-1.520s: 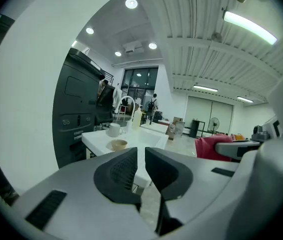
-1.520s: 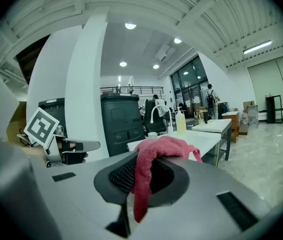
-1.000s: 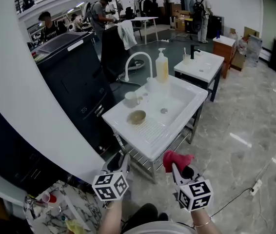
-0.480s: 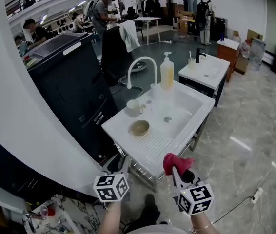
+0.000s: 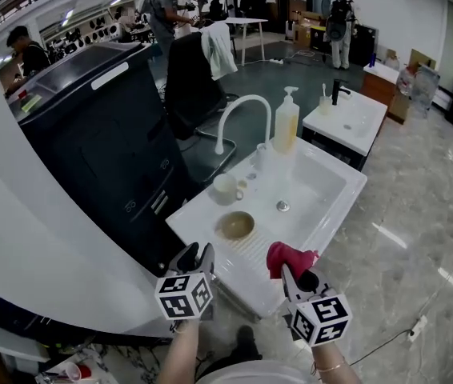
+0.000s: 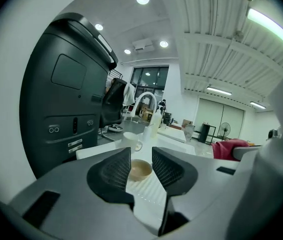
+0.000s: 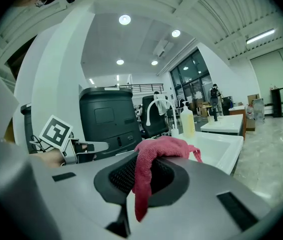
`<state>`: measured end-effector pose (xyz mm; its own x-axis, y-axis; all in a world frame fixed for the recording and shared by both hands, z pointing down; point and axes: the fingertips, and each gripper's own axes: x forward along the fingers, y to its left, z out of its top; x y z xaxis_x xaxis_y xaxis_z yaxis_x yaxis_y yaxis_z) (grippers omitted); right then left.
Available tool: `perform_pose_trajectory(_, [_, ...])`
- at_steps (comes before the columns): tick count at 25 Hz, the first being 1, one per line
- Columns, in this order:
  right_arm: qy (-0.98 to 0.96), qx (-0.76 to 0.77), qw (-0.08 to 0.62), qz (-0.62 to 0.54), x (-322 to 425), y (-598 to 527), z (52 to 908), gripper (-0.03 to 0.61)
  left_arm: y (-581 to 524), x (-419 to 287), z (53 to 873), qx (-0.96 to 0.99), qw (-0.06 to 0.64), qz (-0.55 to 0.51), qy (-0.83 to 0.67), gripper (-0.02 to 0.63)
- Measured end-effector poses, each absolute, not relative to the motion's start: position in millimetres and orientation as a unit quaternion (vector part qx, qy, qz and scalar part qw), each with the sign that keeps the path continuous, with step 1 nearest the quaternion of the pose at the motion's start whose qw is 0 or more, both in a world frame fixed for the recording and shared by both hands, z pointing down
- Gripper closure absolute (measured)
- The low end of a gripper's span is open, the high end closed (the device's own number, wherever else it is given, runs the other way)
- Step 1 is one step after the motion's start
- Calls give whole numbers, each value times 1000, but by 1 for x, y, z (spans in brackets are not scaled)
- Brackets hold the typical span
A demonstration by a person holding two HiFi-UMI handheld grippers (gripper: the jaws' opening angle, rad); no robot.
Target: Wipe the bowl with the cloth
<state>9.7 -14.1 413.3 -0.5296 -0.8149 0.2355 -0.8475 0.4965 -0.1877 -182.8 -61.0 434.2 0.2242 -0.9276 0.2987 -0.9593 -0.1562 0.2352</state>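
Right gripper (image 5: pixel 292 278) pinches the red cloth (image 5: pixel 289 258), held ready for wiping; left gripper (image 5: pixel 195 259), jaws spread and empty, faces the brown bowl (image 5: pixel 235 225) at 12 o'clock on the sink (image 5: pixel 332 184) drainboard, probably to steady it.

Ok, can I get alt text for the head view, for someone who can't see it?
The right claw grips a red cloth and the left claw is open and empty, both held near the front of a white sink. A brown bowl sits on the sink's ribbed drainer, with a cup, faucet and soap bottle beyond.
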Motion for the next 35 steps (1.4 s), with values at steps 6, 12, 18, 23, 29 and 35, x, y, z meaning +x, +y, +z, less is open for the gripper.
perform_pose_trajectory(6, [-857,490,63,147,-9,-57,418,545,-112,-199,446,762,203,49,-613,482])
perform_pose_trajectory(12, [-849,503,61,148,-17,-88,416,545,-150,-204,457,766,216,66,-602,482])
perform_pose_trajectory(18, [-843,514,59,150,-17,-106,414,545,-177,-204,479,765,233,91,-594,482])
perform_pose_trajectory(23, [-837,520,65,160,-12,-119,423,545,-194,-198,505,761,249,113,-589,482])
perform_pose_trajectory(29, [-841,511,68,164,-9,-138,425,545,-209,-194,526,744,281,132,-591,482])
perform_pose_trajectory(35, [-849,498,69,164,-4,-159,423,545,-225,-187,558,722,330,161,-587,482])
